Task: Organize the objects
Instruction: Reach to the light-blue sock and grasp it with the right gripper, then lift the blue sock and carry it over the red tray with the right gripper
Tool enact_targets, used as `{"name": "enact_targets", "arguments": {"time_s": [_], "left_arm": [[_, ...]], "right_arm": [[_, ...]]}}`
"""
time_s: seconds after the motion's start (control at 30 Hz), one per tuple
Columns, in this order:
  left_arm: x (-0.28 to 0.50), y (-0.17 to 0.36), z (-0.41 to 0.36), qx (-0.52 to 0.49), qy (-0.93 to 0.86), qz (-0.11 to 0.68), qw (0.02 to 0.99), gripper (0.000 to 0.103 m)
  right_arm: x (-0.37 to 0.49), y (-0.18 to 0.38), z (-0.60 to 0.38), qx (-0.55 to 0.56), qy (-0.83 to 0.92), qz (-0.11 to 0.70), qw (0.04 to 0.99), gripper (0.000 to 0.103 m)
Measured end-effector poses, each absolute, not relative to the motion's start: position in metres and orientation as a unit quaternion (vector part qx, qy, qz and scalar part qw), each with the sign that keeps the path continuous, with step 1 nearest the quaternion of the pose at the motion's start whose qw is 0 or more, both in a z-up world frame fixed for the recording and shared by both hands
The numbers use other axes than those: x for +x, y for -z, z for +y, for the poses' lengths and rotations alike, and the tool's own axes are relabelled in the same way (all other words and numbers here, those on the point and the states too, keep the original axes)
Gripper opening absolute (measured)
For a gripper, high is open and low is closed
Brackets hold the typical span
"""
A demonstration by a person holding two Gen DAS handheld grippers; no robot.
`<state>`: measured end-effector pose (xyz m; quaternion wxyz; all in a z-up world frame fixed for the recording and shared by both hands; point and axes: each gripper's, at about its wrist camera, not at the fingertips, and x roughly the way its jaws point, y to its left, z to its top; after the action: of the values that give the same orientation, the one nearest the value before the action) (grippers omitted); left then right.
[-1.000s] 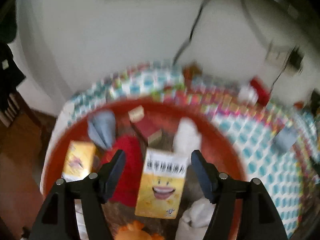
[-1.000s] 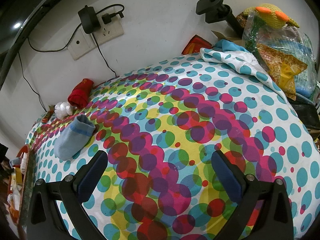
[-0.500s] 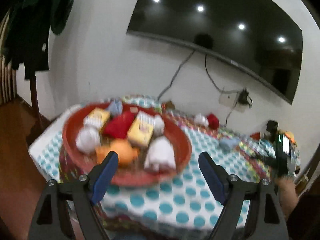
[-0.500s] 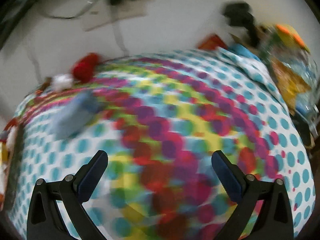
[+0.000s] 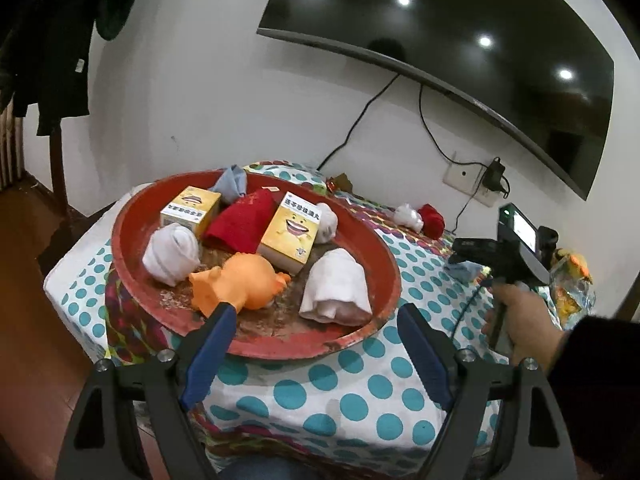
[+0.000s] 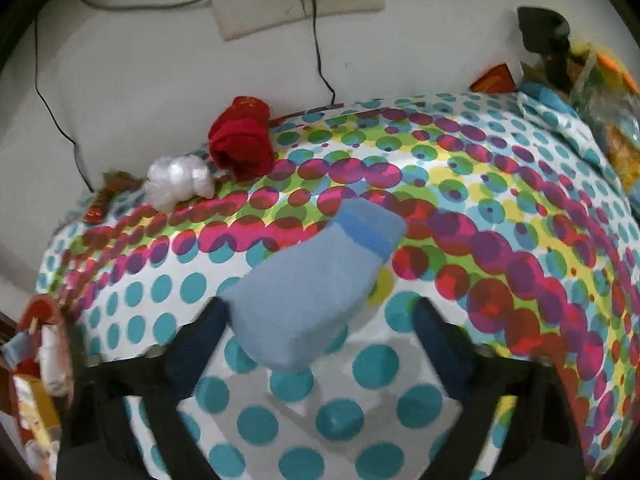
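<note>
Blue sock (image 6: 316,280) lay low in the frame's middle on the dotted bench (image 6: 400,400), between the right gripper (image 6: 320,320) whose jaws had just been closing, not yet pinching, seemingly to carry it to the red tray (image 5: 384,256).

A folded light-blue sock (image 6: 316,280) with a darker cuff is laid flat on the dotted tablecloth (image 6: 460,208), apart from the red tray (image 5: 256,346).

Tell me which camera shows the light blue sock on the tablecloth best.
The right wrist view: the light blue sock lies large and close between the right gripper's fingers. The left wrist view shows only a small blue patch behind the other gripper.
</note>
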<state>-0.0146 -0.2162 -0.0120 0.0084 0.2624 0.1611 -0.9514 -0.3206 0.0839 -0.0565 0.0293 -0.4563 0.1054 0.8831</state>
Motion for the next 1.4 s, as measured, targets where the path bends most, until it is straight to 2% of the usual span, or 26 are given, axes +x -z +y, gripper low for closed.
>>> {"name": "enact_targets", "arguments": {"time_s": [0.03,0.1,0.2,0.4,0.73,1.03,1.23,1.4], "left_arm": [[-0.016,0.013,-0.216,0.265,0.951,0.161,0.005,0.085],[-0.02,0.016,-0.215,0.272,0.948,0.163,-0.002,0.085],[-0.023,0.019,-0.217,0.279,0.946,0.167,-0.001,0.085],[-0.02,0.018,-0.216,0.28,0.945,0.166,0.005,0.085],[-0.01,0.008,-0.196,0.265,0.957,0.12,0.011,0.085],[0.005,-0.002,-0.197,0.238,0.963,0.115,0.053,0.085],[0.016,-0.008,-0.211,0.222,0.961,0.132,0.098,0.085],[0.029,-0.01,-0.231,0.215,0.956,0.144,0.137,0.085]], "right_arm": [[-0.324,0.058,0.079,-0.458,-0.883,0.103,0.018,0.051],[-0.326,0.058,0.069,-0.452,-0.888,0.083,0.009,0.033],[-0.327,0.055,0.057,-0.446,-0.893,0.055,-0.002,0.026],[-0.311,0.027,0.05,-0.42,-0.906,0.02,-0.04,0.025],[-0.249,-0.07,0.032,-0.323,-0.938,-0.072,-0.099,0.025],[-0.175,-0.146,-0.001,-0.246,-0.949,-0.079,-0.182,0.025],[-0.131,-0.166,-0.031,-0.217,-0.944,-0.095,-0.231,0.026],[-0.115,-0.157,-0.058,-0.217,-0.935,-0.117,-0.255,0.026]]}}
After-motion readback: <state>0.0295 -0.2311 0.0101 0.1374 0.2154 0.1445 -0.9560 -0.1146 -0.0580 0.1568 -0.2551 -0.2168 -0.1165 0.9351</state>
